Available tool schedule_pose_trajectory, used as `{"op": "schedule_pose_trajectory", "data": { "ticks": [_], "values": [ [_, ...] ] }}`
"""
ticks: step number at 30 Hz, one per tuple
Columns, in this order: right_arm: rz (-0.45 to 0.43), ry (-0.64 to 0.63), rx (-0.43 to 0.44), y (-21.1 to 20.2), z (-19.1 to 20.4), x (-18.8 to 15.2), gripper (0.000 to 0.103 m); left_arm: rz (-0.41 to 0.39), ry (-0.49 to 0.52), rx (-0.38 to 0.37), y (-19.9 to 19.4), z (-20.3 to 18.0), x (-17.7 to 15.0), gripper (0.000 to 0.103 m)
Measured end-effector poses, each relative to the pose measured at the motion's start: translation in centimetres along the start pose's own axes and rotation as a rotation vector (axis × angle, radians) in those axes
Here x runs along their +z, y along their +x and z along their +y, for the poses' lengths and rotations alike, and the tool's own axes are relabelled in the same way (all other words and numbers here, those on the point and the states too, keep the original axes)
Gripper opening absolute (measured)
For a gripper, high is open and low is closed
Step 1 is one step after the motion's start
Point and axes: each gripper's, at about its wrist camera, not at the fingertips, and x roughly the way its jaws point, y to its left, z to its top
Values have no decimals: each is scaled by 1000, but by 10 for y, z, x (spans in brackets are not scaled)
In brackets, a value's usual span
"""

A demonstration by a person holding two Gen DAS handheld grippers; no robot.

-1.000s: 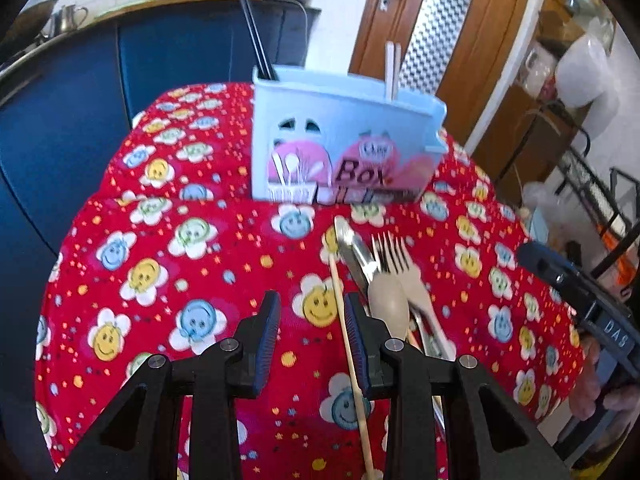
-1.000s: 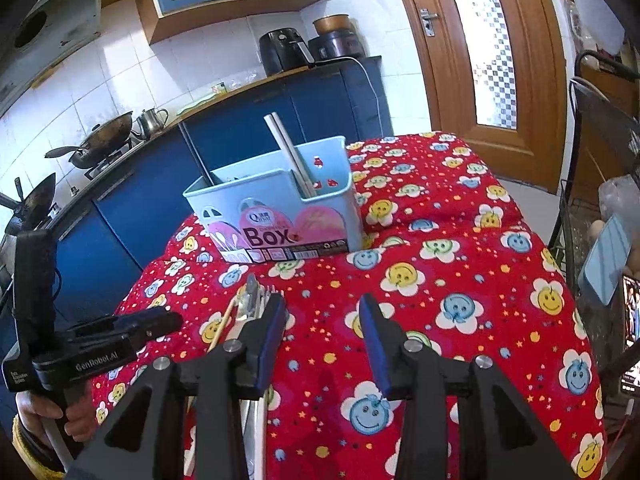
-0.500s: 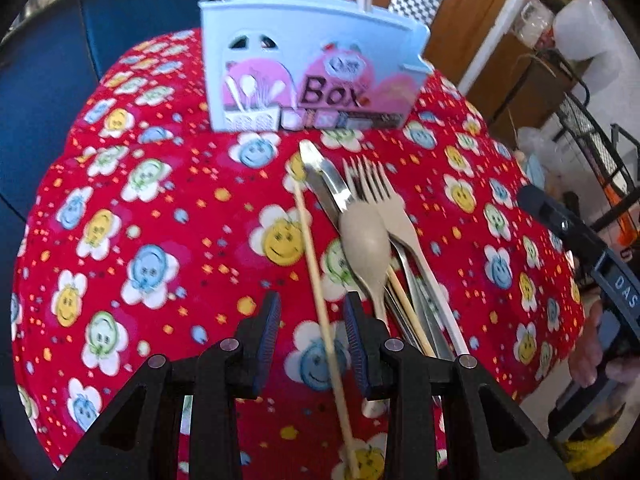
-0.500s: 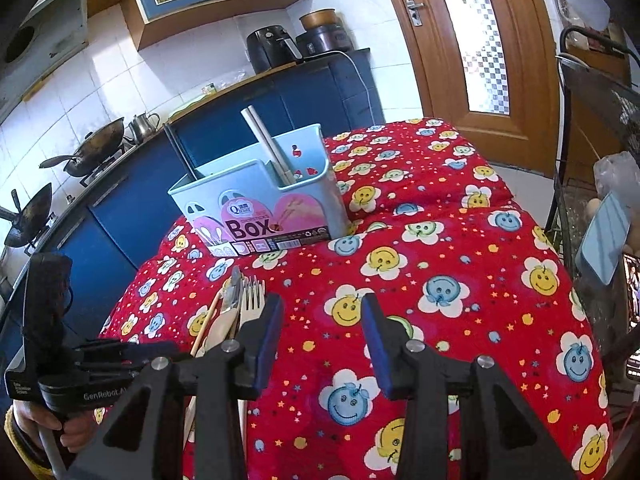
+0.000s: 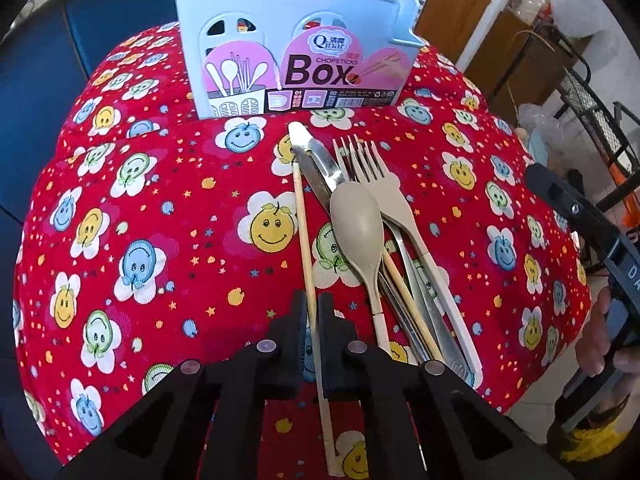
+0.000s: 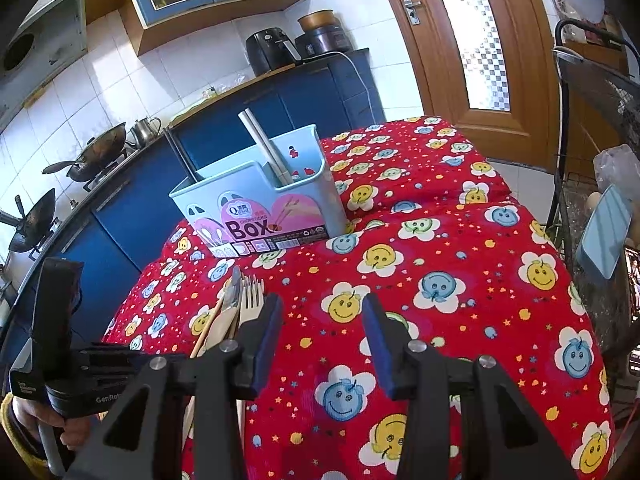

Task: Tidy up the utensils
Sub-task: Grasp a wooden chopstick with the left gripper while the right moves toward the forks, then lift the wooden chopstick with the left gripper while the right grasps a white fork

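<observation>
Now the left gripper (image 5: 313,316) has its fingers pinched on a single wooden chopstick (image 5: 303,216), gripping it below its middle, toward the near end. The chopstick lies flat on the red flowered cloth (image 5: 160,208) that covers the surface, its far tip pointing toward the pale blue utensil box (image 5: 288,36) and stopping short of the box's front wall. Just beside the chopstick, on the side away from the left gripper's free flank, lies the rest of the pile: a beige spoon (image 5: 358,220), a beige fork (image 5: 376,176), a metal knife (image 5: 320,164) and a second chopstick partly hidden beneath them, all in front of the box. The right gripper (image 6: 322,340) hovers over bare cloth nearer the viewer than the box, fingers spread, nothing between them.

The step in hand looks like lifting this chopstick for the box. To do it well, raise it straight up first so the far tip clears the spoon's bowl without dragging the pile. Because the grip sits off-centre, the long free end may droop; tilting the wrist to bring it upright early should help. The box already holds upright sticks, so aim for their compartment and lower the tip in before letting go.
</observation>
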Motion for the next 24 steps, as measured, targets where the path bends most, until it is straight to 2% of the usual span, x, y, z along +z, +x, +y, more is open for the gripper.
{"op": "schedule_pose_trajectory", "data": {
  "ticks": [7,12,20,24],
  "values": [
    [25,-20,4,3,6,0,45,-49,-77,-63,-10,18,-5,4],
    [67,-35,10,9,14,0,45,-141,-136,-113,-28,37,-9,4],
    [195,-62,39,29,31,-3,45,-311,-160,-96,-54,51,-15,4],
    [287,-70,56,41,36,-5,45,-346,-173,-103,-59,61,-18,4]
  ]
}}
